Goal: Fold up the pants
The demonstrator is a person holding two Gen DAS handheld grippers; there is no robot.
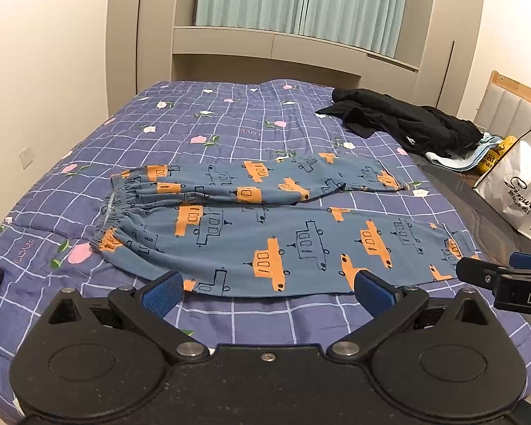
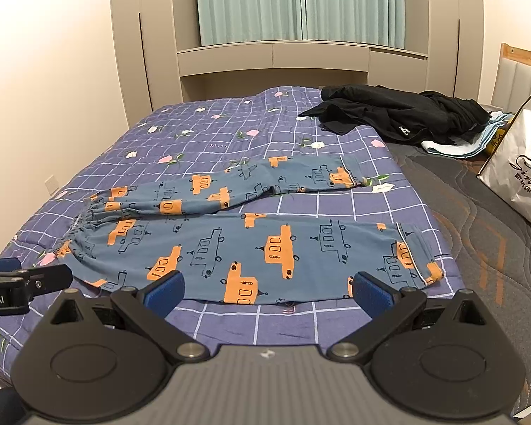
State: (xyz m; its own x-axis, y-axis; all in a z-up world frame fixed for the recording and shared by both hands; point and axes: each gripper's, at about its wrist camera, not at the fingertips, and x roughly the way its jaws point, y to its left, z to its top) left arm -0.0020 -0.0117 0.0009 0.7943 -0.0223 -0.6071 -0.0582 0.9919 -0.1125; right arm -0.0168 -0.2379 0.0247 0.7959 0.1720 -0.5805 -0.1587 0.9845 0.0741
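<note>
The blue pants (image 1: 251,233) with orange cars lie flat on the bed, waist to the left and legs to the right. The left claw (image 1: 267,292) hangs spread wide just at their near edge, holding nothing. The right claw (image 2: 267,290) is spread wide too, near the same edge. The far leg bends away. A black heap of clothes (image 2: 400,113) hides what is under it. The purple checked quilt (image 1: 201,131) covers the bed, with green curtains (image 2: 301,3) behind.

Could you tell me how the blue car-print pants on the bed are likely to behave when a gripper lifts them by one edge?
The blue cotton-like pants with orange cars lie flat and creased, so they will probably drape limply. The gathered elastic waistband may bunch. They look thin, likely light.
</note>
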